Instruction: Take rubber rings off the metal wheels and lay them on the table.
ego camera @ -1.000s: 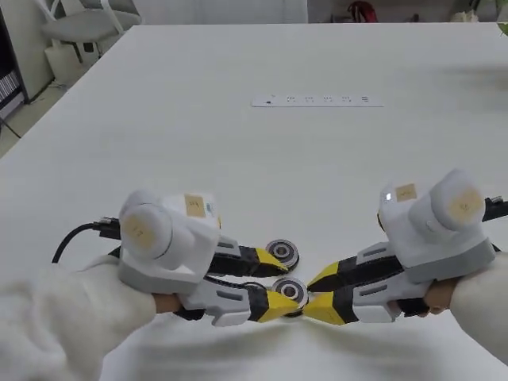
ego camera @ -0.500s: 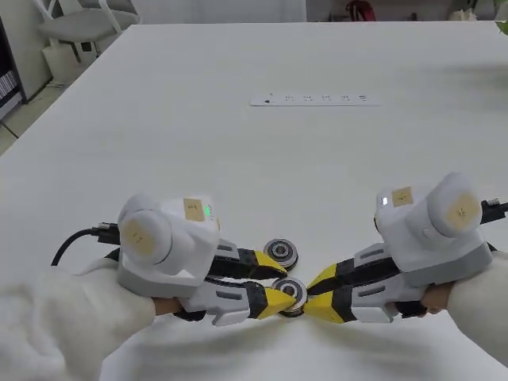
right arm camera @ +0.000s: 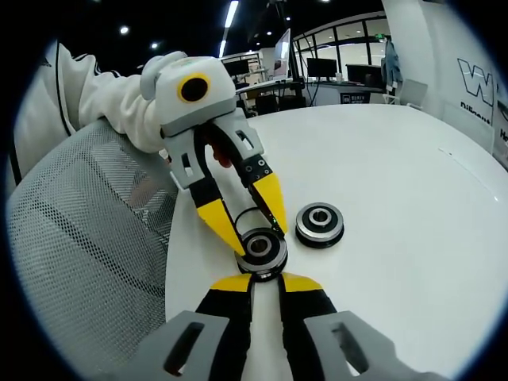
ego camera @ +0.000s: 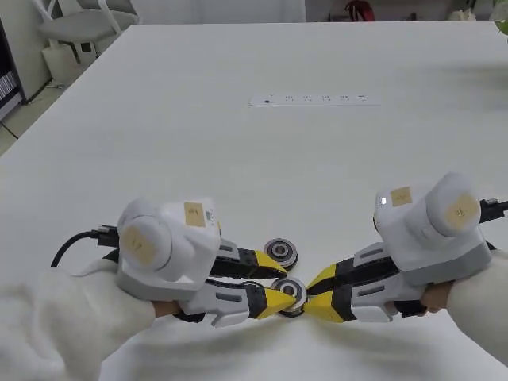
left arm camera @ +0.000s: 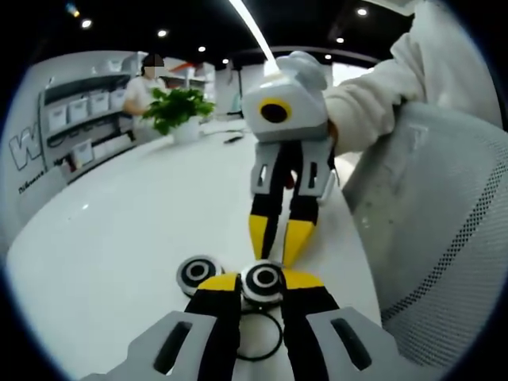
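while the rubber ring (left arm camera: pixel 278 341) hangs as a slack loop beneath the metal wheel (ego camera: pixel 290 291), at the tabletop's (ego camera: pixel 238 159) 6 o'clock edge:
- left gripper (ego camera: pixel 278 282), from 9 o'clock: jaws clamped on the wheel.
- right gripper (ego camera: pixel 316 292), from 3 o'clock: jaws narrow, tips at the rim.
- second wheel (ego camera: pixel 280 252): 11 o'clock, near.
- risk: a skewed pull twists the wheel from the clamp, or the ring snaps back.
- versus a second ago: grippers and wheels unmoved.
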`<action>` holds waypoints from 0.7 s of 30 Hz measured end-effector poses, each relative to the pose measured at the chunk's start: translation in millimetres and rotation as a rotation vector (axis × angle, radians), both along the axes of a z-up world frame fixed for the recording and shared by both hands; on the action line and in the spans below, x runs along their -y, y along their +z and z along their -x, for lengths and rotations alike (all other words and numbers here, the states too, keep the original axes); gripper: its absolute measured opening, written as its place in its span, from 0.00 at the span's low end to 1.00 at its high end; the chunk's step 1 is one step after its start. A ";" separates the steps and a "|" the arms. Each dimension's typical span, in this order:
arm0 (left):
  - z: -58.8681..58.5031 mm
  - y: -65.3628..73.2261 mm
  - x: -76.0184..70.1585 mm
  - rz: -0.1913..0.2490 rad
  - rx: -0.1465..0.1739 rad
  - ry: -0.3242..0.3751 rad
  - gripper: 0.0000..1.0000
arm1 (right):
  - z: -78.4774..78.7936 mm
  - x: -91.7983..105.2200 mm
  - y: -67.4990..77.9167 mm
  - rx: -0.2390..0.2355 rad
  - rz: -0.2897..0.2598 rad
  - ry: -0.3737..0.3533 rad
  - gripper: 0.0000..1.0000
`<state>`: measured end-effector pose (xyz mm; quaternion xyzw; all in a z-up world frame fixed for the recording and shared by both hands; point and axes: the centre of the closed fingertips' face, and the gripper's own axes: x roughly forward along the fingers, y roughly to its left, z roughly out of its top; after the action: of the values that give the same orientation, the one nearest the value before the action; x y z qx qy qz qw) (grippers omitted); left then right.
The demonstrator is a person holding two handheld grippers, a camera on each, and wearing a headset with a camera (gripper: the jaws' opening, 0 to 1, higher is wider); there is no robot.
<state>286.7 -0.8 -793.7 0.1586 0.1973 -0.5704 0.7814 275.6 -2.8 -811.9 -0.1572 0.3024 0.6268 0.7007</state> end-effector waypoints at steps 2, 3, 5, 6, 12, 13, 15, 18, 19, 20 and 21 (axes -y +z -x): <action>-0.3 0.0 0.2 -0.002 0.004 -0.002 0.20 | 0.0 -0.1 0.1 0.002 0.000 0.000 0.09; -0.8 0.0 0.4 -0.003 0.005 -0.002 0.20 | 0.3 -0.2 0.1 0.002 0.000 0.002 0.09; -0.5 0.3 0.5 -0.005 0.008 -0.003 0.20 | 0.5 -0.4 0.0 0.001 0.001 0.002 0.09; -0.1 0.4 0.3 -0.005 0.010 -0.004 0.20 | 0.5 -0.3 0.0 0.001 0.002 0.002 0.09; -0.1 0.9 -0.3 -0.007 0.017 -0.005 0.20 | -0.9 0.1 0.0 0.017 0.009 0.003 0.03; -0.3 0.9 -0.1 -0.007 0.017 -0.004 0.20 | -1.2 0.1 0.1 0.017 0.010 0.001 0.02; -0.1 1.0 -0.2 -0.007 0.017 -0.004 0.20 | -1.4 -0.1 0.1 0.016 0.010 -0.001 0.02; 0.7 1.3 -0.6 -0.007 0.019 -0.004 0.20 | -2.2 -0.2 0.4 0.018 0.012 -0.007 0.01; 0.7 1.3 -0.5 -0.008 0.019 -0.004 0.20 | -2.3 -0.1 0.3 0.014 0.012 -0.012 0.01; 1.1 1.5 -0.7 -0.008 0.022 -0.006 0.20 | -2.6 -0.1 0.3 0.007 0.011 -0.017 0.00; 1.3 1.7 -0.6 -0.010 0.027 -0.008 0.20 | -2.8 0.0 0.4 0.000 0.010 -0.023 0.00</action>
<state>285.4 -0.2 -792.0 0.1709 0.1887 -0.5705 0.7809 278.4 -2.9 -811.5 -0.1573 0.3074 0.6172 0.7070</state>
